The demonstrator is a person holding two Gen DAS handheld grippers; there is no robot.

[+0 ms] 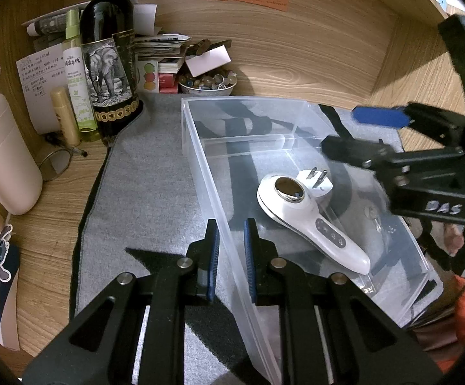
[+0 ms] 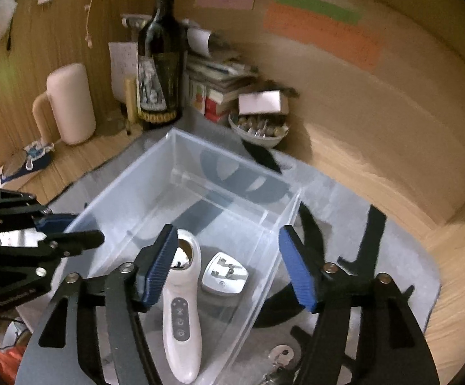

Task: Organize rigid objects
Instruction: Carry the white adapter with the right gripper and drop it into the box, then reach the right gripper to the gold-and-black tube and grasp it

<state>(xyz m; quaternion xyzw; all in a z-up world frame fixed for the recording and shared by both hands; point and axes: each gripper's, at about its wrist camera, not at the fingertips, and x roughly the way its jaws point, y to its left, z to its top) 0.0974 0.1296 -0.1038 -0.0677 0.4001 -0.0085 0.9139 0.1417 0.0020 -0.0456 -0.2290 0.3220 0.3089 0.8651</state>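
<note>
A clear plastic box (image 1: 197,147) stands on a grey mat. In it lie a white handheld device (image 1: 309,215) with a metal head and a white plug adapter (image 1: 317,181), side by side. My left gripper (image 1: 232,253) is shut on the box's near left wall, one blue pad on each side. In the right wrist view my right gripper (image 2: 227,268) hangs open above the device (image 2: 181,304) and the adapter (image 2: 224,274), touching neither. The right gripper (image 1: 361,134) also shows over the box's right side. The left gripper (image 2: 72,227) shows at the box's (image 2: 129,199) left rim.
A dark wine bottle (image 1: 110,64), a green spray bottle (image 1: 76,73), a bowl of small items (image 1: 206,83) and stacked papers crowd the back left corner. A pink container (image 1: 1,154) stands at the left. Keys (image 2: 280,353) lie on the mat (image 1: 149,192) by the box. Wooden walls enclose the desk.
</note>
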